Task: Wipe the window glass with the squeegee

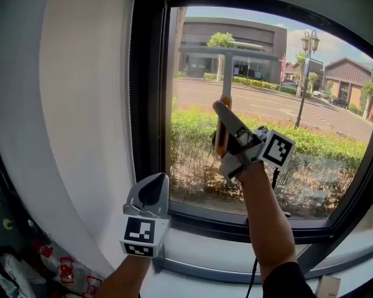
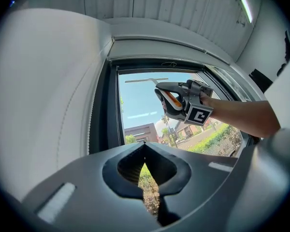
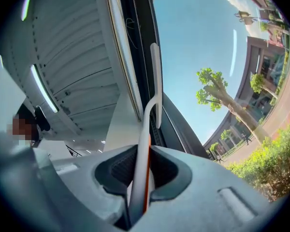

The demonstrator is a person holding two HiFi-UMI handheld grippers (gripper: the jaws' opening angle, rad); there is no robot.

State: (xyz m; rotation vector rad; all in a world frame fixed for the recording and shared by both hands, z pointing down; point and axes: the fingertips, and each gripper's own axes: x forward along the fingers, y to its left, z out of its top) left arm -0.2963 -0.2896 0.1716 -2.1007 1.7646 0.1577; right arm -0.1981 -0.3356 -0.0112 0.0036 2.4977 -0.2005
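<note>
The squeegee (image 1: 226, 73) has a white and orange handle and a thin grey blade that lies level across the upper window glass (image 1: 199, 148). My right gripper (image 1: 227, 121) is raised in front of the pane and shut on the squeegee handle (image 3: 143, 151). In the right gripper view the blade (image 3: 156, 81) runs beside the dark top frame. The left gripper view shows the squeegee (image 2: 147, 80) and the right gripper (image 2: 181, 100) high on the glass. My left gripper (image 1: 153, 188) hangs lower left by the window's frame, shut and holding nothing (image 2: 144, 146).
A dark window frame (image 1: 148, 92) borders the pane, with a white wall (image 1: 81, 104) to its left and a grey sill (image 1: 236, 244) below. Red-and-white packets (image 1: 65, 270) lie at the bottom left. Outside are a hedge, a street and a lamp post (image 1: 306, 73).
</note>
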